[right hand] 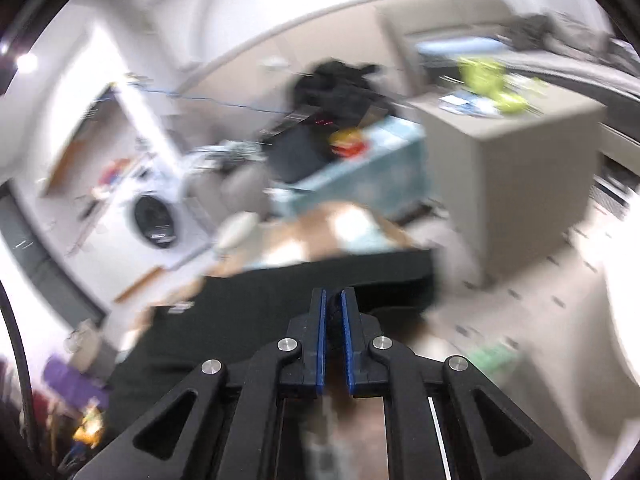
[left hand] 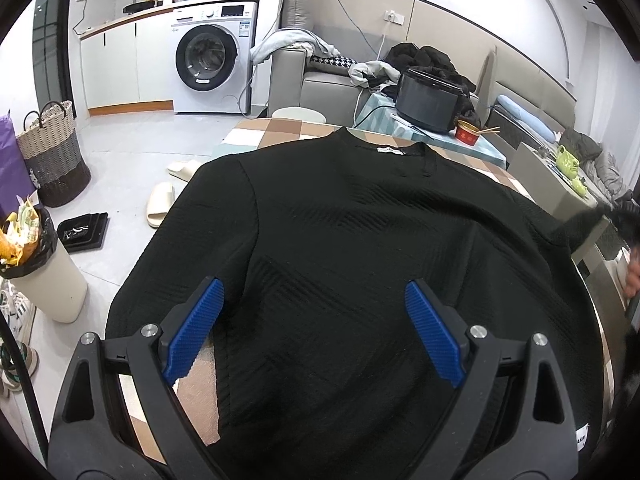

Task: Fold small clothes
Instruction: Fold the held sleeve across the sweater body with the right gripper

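On the checkered tabletop [left hand: 276, 128] lies a big black top [left hand: 360, 260], spread flat with its neck hole far from the camera. It covers most of the cloth under it, and its bottom edge is cut off by the picture. One sleeve hangs over the left side.

Over the shirt's lower part is the left tool [left hand: 312, 312], its blue fingers [left hand: 196, 324] spread wide apart with nothing between them.

The right tool [right hand: 333, 308] has its blue fingers pressed close on a bunch of the black top [right hand: 280, 308]. That view is very blurry, so the rest is hard to make out.

Down on the floor, a woven basket [left hand: 54, 152] stands by the wall; what is inside is hidden. Nearer, a white bin [left hand: 44, 276] with a black bag is stuffed full of trash. A dark pot [left hand: 428, 100] sits on the blue table behind, its inside hidden. Beside it is a small red bowl [left hand: 468, 134] with chopsticks on top
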A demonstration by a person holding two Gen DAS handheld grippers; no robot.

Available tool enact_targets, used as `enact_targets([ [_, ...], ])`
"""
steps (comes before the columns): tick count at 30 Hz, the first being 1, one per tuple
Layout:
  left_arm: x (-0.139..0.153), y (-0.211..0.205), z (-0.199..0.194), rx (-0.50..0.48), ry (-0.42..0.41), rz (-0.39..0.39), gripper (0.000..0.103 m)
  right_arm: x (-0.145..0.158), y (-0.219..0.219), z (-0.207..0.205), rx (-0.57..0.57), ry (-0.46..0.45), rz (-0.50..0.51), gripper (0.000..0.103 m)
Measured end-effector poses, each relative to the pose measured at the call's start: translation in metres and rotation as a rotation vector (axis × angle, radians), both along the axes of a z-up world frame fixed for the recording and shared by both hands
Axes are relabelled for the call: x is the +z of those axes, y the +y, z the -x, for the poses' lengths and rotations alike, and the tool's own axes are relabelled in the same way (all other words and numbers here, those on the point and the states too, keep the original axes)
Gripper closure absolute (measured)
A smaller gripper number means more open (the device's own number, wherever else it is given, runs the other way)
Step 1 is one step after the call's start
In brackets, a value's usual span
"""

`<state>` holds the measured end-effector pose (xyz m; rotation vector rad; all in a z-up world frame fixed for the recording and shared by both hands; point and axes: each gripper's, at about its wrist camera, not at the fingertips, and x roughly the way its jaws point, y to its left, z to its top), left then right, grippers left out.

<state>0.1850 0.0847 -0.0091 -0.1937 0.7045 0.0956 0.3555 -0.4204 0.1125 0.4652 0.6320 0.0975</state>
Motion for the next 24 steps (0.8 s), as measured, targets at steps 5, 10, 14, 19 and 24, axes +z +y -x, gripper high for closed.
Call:
enact_targets([
  [5, 0.002, -0.002, 0.004, 0.001, -0.012, -0.008, 0.012, 0.018, 0.084, -0.021, 0.326, -0.05, -0.018, 0.095],
  [10, 0.0, -0.002, 0.006, 0.009, -0.005, -0.006, 0.012, -0.012, 0.156, -0.027, 0.586, 0.092, 0.03, 0.088],
  [14, -0.001, 0.001, 0.005, 0.014, -0.001, 0.008, 0.012, -0.042, 0.162, -0.026, 0.604, 0.231, 0.1, 0.07],
  [19, -0.001, 0.008, 0.002, 0.04, -0.003, 0.026, 0.011, -0.044, 0.13, -0.023, 0.462, 0.233, 0.105, 0.059],
  [24, -0.002, 0.019, 0.003, 0.087, 0.006, 0.029, 0.011, -0.065, 0.114, -0.03, 0.315, 0.345, 0.203, 0.059],
])
